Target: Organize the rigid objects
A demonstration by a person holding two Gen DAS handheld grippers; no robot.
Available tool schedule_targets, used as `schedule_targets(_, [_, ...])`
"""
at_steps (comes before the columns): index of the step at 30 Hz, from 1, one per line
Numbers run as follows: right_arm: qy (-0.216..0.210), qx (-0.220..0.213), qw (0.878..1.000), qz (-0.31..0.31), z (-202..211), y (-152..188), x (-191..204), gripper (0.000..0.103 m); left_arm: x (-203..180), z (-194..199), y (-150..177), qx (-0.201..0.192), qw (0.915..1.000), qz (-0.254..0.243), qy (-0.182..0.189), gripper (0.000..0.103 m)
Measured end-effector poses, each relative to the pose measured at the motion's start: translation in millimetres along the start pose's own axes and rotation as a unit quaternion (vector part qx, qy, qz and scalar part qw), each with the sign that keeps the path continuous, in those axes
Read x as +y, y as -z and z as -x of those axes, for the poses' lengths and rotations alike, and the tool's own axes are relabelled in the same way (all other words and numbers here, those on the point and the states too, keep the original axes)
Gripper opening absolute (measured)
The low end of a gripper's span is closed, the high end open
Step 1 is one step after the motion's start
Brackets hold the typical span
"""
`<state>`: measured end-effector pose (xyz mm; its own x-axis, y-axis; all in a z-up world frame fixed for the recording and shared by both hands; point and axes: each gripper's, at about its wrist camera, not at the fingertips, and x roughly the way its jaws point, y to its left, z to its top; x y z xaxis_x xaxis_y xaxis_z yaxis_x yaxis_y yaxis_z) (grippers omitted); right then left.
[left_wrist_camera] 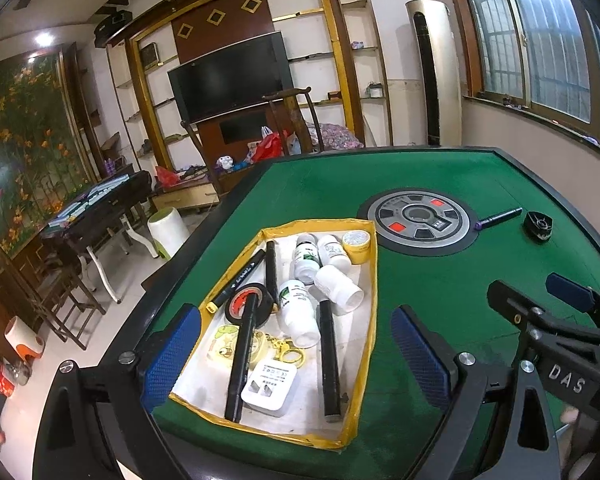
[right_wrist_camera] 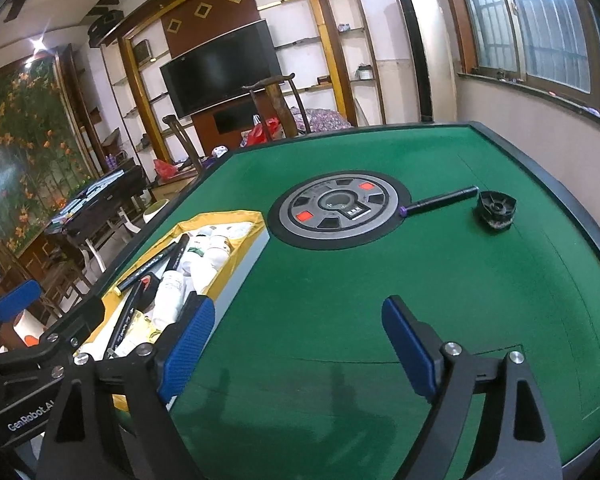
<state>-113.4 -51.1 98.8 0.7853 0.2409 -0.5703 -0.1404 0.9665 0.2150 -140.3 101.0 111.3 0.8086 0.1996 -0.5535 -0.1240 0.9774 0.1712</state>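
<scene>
A yellow-rimmed tray [left_wrist_camera: 370, 300] lies on the green table and holds white bottles [left_wrist_camera: 298, 312], black markers [left_wrist_camera: 328, 360], a roll of black tape [left_wrist_camera: 248, 300], a yellow tape roll [left_wrist_camera: 356, 242], a white charger [left_wrist_camera: 270, 386] and a key ring. My left gripper [left_wrist_camera: 296, 354] hangs open over the tray's near half with nothing held. My right gripper [right_wrist_camera: 296, 344] is open above bare felt just right of the tray [right_wrist_camera: 244, 256]. A black pen with a purple end [right_wrist_camera: 440, 200] and a black knob-like piece [right_wrist_camera: 496, 208] lie at the far right.
A round grey control dial [right_wrist_camera: 338, 210] is set in the middle of the table. The table's black raised edge [right_wrist_camera: 572, 208] curves along the right. Chairs, a second table, a TV and shelves stand beyond the table.
</scene>
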Motion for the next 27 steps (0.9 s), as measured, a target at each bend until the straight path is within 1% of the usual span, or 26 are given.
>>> schedule_targets(2, [0.007, 0.004, 1.000, -0.008, -1, -2, -9, 0.085, -4, -1, -1, 0.003, 1.0000, -0.001, 0.007, 0.098])
schedule_targets(6, [0.026, 0.010, 0.999, -0.045, -4, -8, -45, 0.085, -13, -4, -2, 0.005, 0.9998, -0.010, 0.016, 0.098])
schedule_targets(13, [0.089, 0.019, 0.992, -0.086, -7, -19, -123, 0.085, -30, -15, 1, 0.019, 0.9988, -0.029, 0.035, 0.098])
schedule_targets(17, [0.118, 0.028, 0.987, -0.107, -9, -25, -158, 0.085, -37, -28, 2, 0.033, 0.9980, -0.035, 0.041, 0.098])
schedule_targets(21, [0.126, 0.033, 0.984, -0.120, -14, -30, -177, 0.085, -42, -39, 2, 0.046, 0.9972, -0.037, 0.045, 0.098])
schedule_targets(23, [0.123, 0.038, 0.984, -0.123, -20, -31, -181, 0.085, -44, -44, 1, 0.051, 0.9970, -0.036, 0.047, 0.098])
schedule_targets(27, [0.106, 0.056, 0.987, -0.110, -34, -26, -167, 0.085, -40, -49, -2, 0.045, 0.9977, -0.021, 0.046, 0.098])
